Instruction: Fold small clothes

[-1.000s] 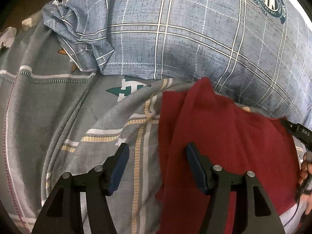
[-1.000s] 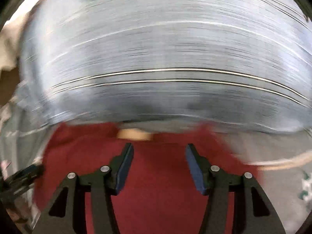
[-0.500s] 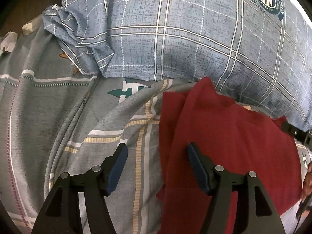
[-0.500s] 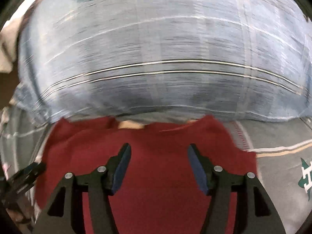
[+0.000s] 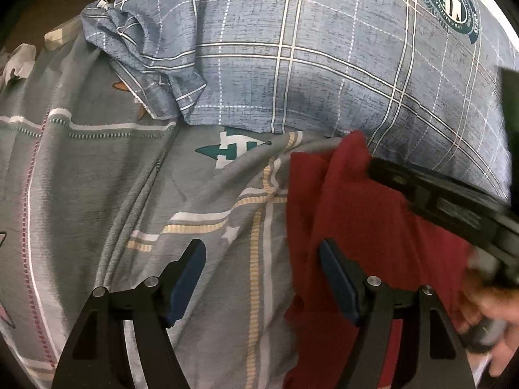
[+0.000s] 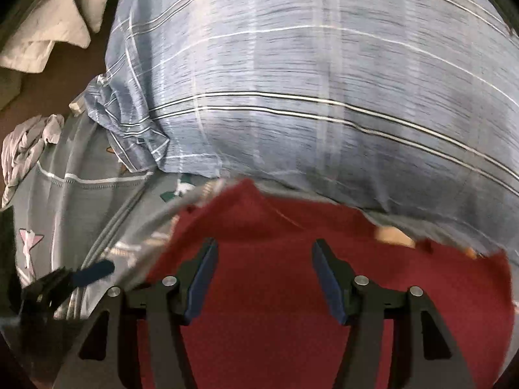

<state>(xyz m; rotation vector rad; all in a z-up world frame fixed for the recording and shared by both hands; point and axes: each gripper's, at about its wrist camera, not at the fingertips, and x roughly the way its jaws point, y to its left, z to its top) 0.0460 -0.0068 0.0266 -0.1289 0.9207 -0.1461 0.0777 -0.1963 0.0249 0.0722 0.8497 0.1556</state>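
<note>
A dark red garment (image 5: 373, 227) lies flat on the grey patterned bed sheet (image 5: 97, 178), just below a blue plaid pillow (image 5: 324, 64). My left gripper (image 5: 262, 278) hangs over the garment's left edge. Its jaws are opening, with sheet and red hem under the gap and nothing pinched. The right gripper's black frame (image 5: 454, 207) reaches in from the right over the garment, with a hand (image 5: 489, 308) behind it. My right gripper (image 6: 264, 275) hovers above the red garment (image 6: 324, 340); its jaws are closing and the pads press on nothing. One blue pad of the left gripper (image 6: 94, 272) shows at the left.
The plaid pillow (image 6: 324, 97) bulges right behind the garment. A crumpled pale cloth (image 6: 26, 149) lies at the sheet's left edge and white fabric (image 6: 42, 32) lies further back on the dark floor. Grey sheet (image 6: 65, 210) spreads left of the garment.
The right gripper has swung left across the red garment and now shows large in the left wrist view. The left gripper's fingers have spread a little wider; it stayed in place.
</note>
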